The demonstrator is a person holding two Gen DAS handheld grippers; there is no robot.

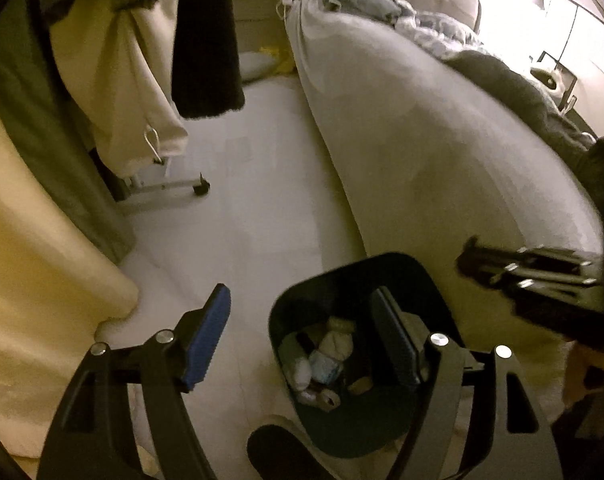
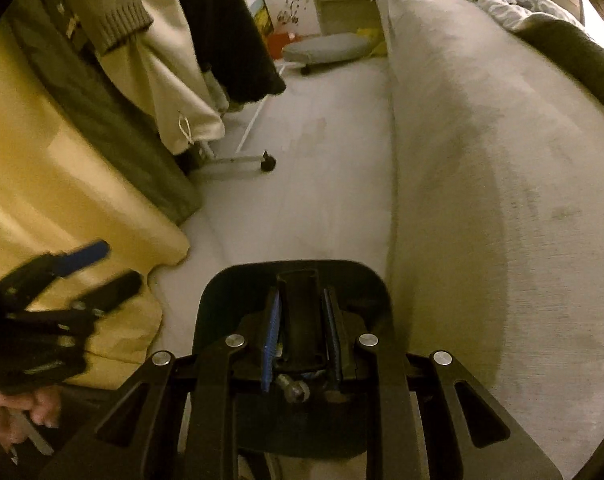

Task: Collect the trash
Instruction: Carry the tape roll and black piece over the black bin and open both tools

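Black trash bin (image 1: pixel 402 272) on the floor under my left hand-held gripper (image 1: pixel 302 340), jaws spread and empty, my right hand-held gripper (image 2: pixel 302 324) pinching a dark tube (image 2: pixel 299 320) over the bin, bed (image 2: pixel 502 200) to its right.

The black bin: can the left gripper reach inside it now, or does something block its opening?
Probably yes. The left gripper hangs open just above the black bin, whose mouth is uncovered; the right gripper is off to one side.
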